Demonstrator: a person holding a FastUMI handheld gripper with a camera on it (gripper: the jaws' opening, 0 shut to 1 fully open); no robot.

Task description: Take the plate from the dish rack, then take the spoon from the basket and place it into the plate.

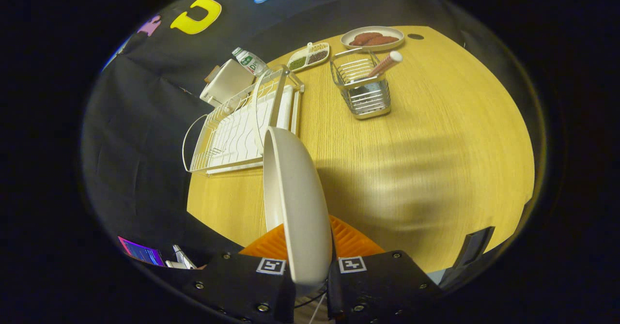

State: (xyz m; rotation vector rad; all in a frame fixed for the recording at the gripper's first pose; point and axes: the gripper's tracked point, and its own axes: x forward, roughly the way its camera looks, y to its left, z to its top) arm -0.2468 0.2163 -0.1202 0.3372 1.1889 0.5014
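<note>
Jaws clamp the plate [296, 203] on edge above the desk [411, 159], dish rack [237, 130] at 11 o'clock; risk: thin rim grip may slip if tilted

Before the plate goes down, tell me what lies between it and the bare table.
Nothing visible does. The gripper is shut on the plate, held on edge above open table; the dish rack and basket stand beyond.

You hold the pale plate [295, 203] on edge above the wooden table, clear of the white dish rack [242, 125]; the spoon [386, 63] leans in its wire basket [363, 89].
</note>
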